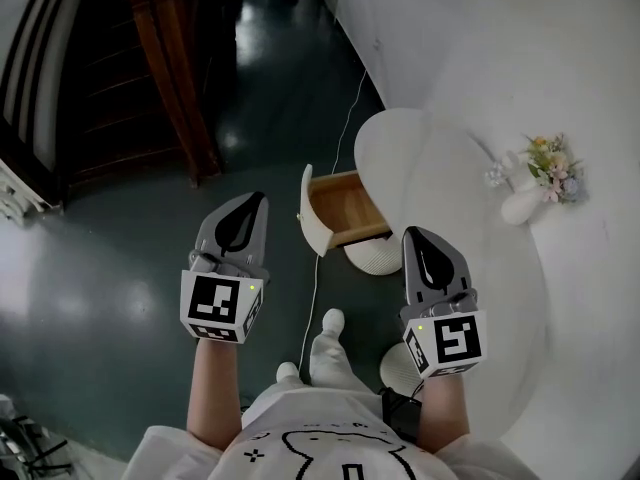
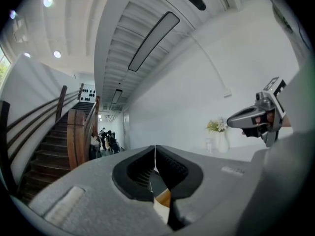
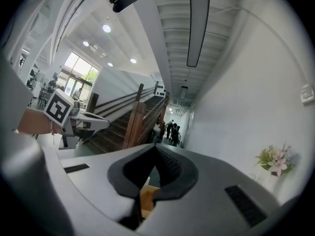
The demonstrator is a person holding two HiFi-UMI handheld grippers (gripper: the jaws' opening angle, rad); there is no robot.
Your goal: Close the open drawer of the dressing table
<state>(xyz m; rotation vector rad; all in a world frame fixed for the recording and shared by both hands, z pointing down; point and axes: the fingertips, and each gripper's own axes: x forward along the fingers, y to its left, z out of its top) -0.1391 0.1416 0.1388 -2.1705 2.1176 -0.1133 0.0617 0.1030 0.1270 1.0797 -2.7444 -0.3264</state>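
Observation:
The white dressing table (image 1: 470,268) stands at the right, and its drawer (image 1: 345,208) is pulled out to the left. The drawer has a wooden inside and a white front (image 1: 309,223). My left gripper (image 1: 257,202) is shut and empty, held above the floor just left of the drawer front. My right gripper (image 1: 413,235) is also shut and empty, hovering over the table edge just right of the drawer. In the left gripper view the jaws (image 2: 155,150) meet, with a strip of the drawer's wood (image 2: 164,198) showing below. The right gripper view's jaws (image 3: 156,149) are likewise pressed together.
A white vase with flowers (image 1: 538,180) stands on the tabletop near the wall. A thin white cable (image 1: 316,278) runs across the dark floor. A wooden staircase post (image 1: 175,78) rises at the upper left. A ribbed white base (image 1: 374,256) sits under the drawer. My feet (image 1: 325,343) are below.

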